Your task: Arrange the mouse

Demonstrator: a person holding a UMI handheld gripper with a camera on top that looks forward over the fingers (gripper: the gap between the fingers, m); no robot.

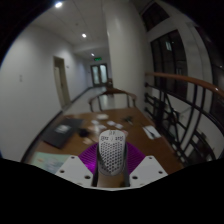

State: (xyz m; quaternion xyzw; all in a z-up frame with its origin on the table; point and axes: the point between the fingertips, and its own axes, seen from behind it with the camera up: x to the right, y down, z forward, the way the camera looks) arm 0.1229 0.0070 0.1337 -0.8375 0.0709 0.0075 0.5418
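Observation:
A white mouse with a honeycomb-perforated shell (110, 153) stands upright between my fingers, held above the wooden table (90, 135). My gripper (110, 166) is shut on it, with the purple pads (88, 160) pressing on both sides. The mouse's lower end is hidden behind the gripper body.
A dark mat (62, 129) lies on the table to the left. White papers (104, 120) and a small light item (150, 131) lie further ahead. A chair (112, 98) stands at the table's far end. A railing (185, 95) runs along the right, a corridor lies beyond.

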